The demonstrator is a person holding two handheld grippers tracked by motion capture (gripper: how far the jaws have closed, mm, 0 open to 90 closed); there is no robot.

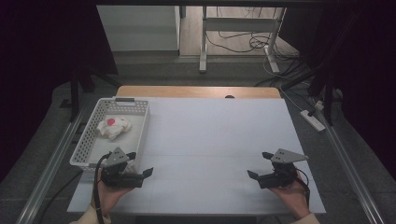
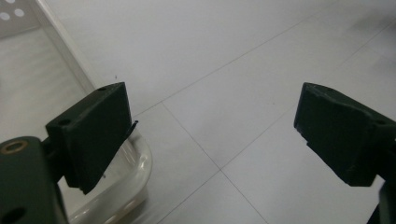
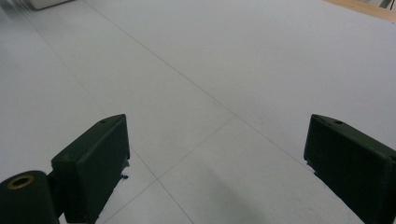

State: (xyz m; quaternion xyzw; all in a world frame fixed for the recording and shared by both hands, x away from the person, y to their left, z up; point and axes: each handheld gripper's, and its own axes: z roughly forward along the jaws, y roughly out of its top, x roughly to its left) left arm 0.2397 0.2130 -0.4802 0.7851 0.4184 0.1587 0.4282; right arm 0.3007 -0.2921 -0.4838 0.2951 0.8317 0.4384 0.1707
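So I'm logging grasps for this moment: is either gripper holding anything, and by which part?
Nothing is held. The left gripper and the right gripper both stand open with bare table between their jaws.

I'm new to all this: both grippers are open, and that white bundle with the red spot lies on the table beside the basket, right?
Not quite. Both grippers are open, but the high view shows the white bundle with the red spot lying inside the basket, not beside it.

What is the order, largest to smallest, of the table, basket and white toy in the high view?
1. Table
2. Basket
3. White toy, lying inside the basket
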